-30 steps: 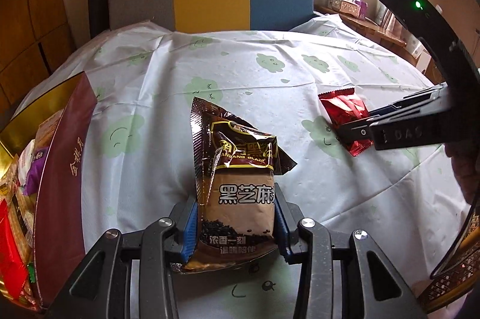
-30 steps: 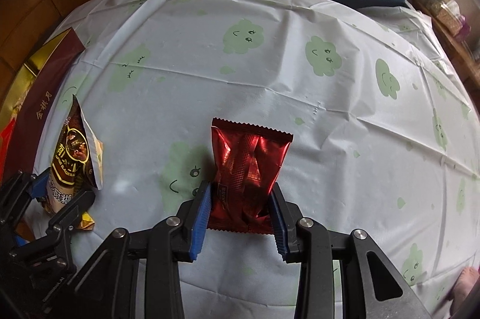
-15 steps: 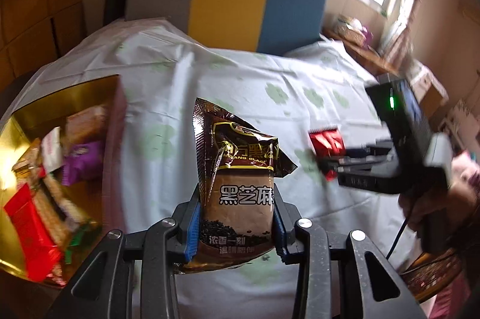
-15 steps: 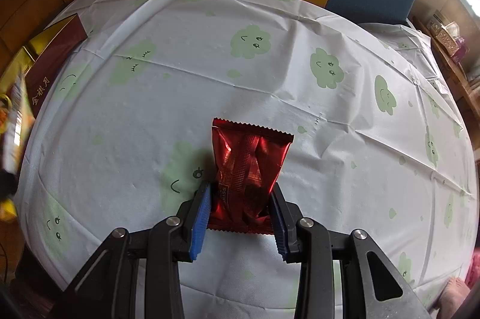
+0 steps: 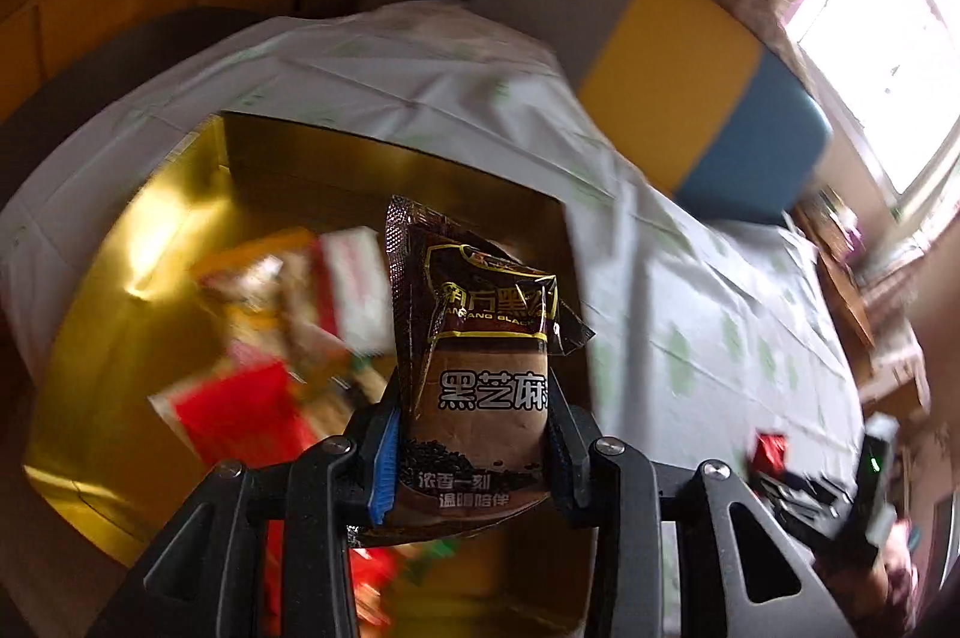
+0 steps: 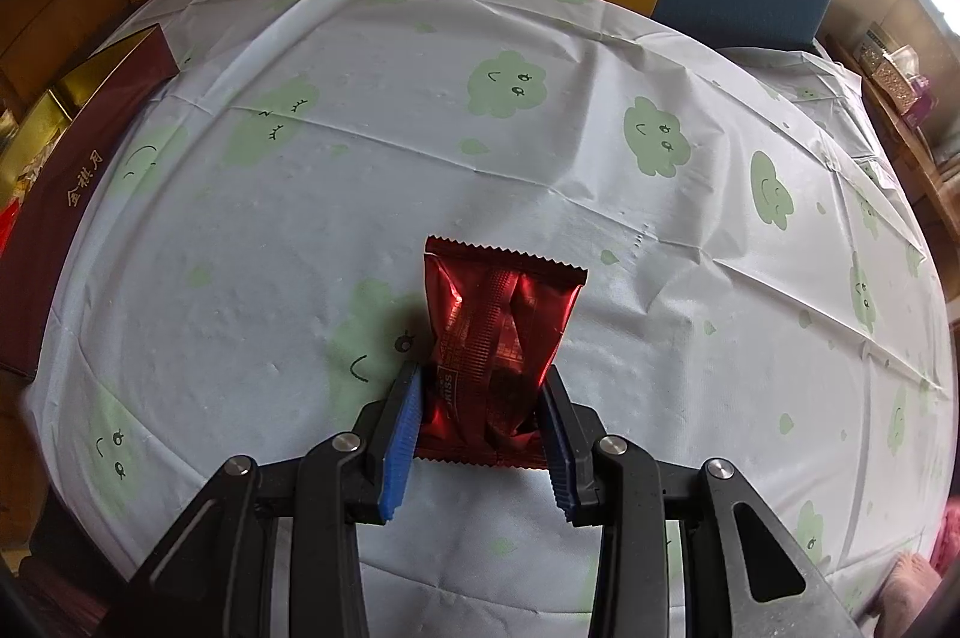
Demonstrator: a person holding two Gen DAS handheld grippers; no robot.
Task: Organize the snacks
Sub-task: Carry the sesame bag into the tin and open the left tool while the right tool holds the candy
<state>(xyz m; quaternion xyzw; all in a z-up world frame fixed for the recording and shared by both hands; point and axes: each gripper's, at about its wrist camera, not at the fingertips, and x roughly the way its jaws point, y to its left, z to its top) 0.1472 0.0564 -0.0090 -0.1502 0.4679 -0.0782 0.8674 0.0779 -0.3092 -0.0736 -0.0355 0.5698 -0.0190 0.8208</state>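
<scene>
the step in hand looks like dropping off: the left gripper (image 5: 474,449) holds a brown sesame packet (image 5: 480,374) upright above the open gold box (image 5: 120,314), its jaws pressed on the packet's lower sides. the next move likely calls for lowering into a free spot and opening the jaws, without crushing what lies below. the box already holds a jumble of snacks (image 5: 288,332), red, white and orange wrappers, too blurred to name. the right gripper (image 6: 480,419) has its jaws closed on a red foil packet (image 6: 495,332) that seems to lie on or just above the table (image 6: 360,170), well apart from the box, whose maroon wall (image 6: 66,200) shows at the table's left edge. that packet would probably go in afterwards.
</scene>
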